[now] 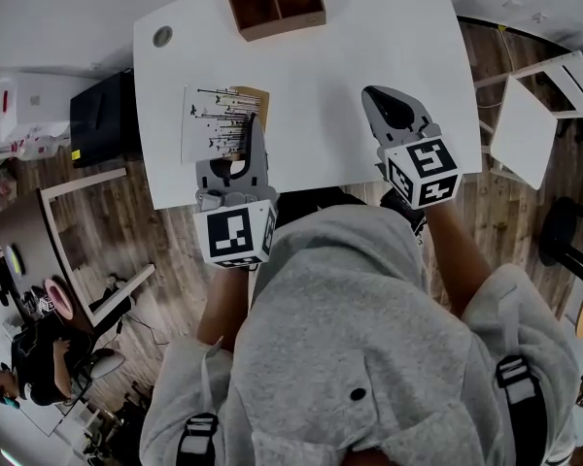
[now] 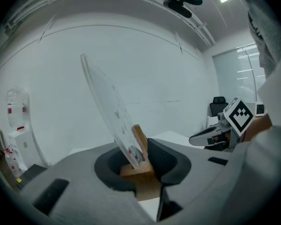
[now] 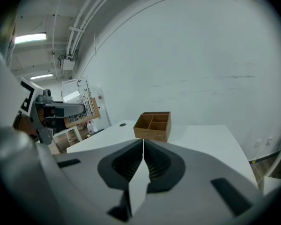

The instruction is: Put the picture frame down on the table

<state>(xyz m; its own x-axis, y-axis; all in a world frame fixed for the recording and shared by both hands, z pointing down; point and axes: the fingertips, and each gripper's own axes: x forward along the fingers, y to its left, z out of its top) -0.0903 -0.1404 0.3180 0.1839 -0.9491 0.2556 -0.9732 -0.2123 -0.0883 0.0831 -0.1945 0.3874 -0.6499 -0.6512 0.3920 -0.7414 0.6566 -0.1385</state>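
Left tongs [image 2: 147, 159]: gripped the wooden base of the picture frame [image 2: 105, 108]; its clear flat panel tilted.
Right tongs [image 3: 143, 154]: stood closed, empty.
Tabletop [image 1: 369, 66]: white, smooth; carried a compartmented wooden box [image 1: 274, 0] at top centre.

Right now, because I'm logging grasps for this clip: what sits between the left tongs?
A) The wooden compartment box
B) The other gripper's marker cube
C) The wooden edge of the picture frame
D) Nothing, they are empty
C: in the left gripper view, the left tongs are closed on the wooden edge of the picture frame, whose pane tilts up and to the left.
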